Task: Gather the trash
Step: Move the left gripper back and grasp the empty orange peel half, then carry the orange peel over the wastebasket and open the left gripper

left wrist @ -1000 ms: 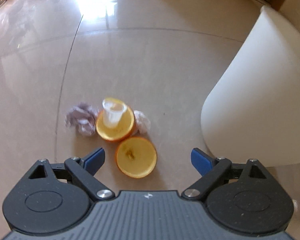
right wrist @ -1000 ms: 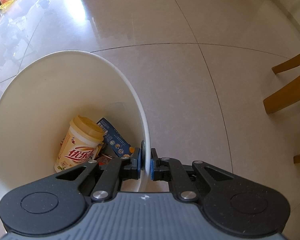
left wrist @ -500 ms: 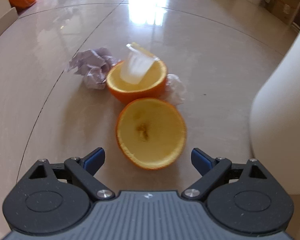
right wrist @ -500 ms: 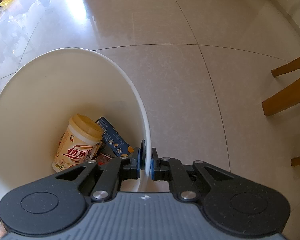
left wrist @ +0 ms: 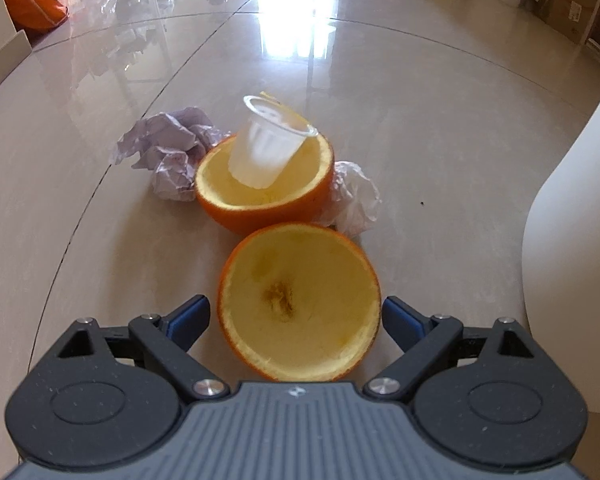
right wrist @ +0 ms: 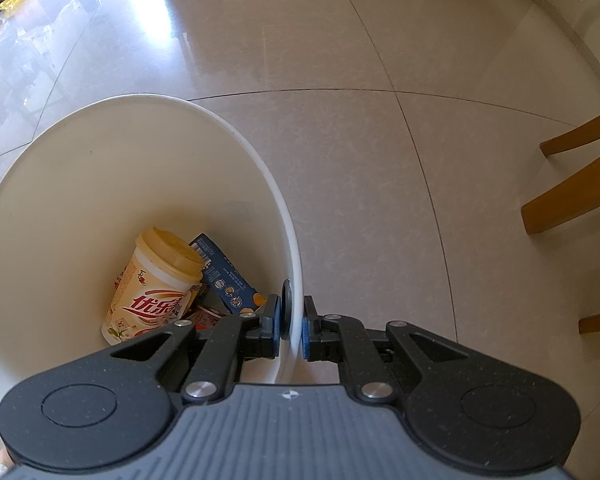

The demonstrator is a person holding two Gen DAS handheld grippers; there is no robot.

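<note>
Tongs first: your left tongs [left wrist: 296, 320] are standing wide, one blue pad on each side of the near orange-peel half [left wrist: 300, 304], not yet touching it as far as you can tell. That straddle is setting up a squeeze across the cup-shaped peel, which is lying open side up on the tiled floor [left wrist: 420, 120] and will likely flex when pinched. Your right tongs [right wrist: 291, 332] are clamping narrow on the rim of the white bin [right wrist: 100, 184], one pad inside the wall and one outside, probably to keep the bin steady and close to the pile.

Just beyond the near peel, a second peel half [left wrist: 260, 200] is cradling a tilted small clear plastic cup [left wrist: 266, 148], with crumpled purple paper [left wrist: 168, 152] touching its left side and a white wad [left wrist: 354, 196] on its right.

The left wrist view is giving you only the bin's outer wall at its right edge. The right wrist view is showing what that one cannot: a milk-tea cup [right wrist: 152, 284] and a blue carton [right wrist: 224, 276] already lying inside, plus wooden chair legs [right wrist: 572, 184] well off to the side.
</note>
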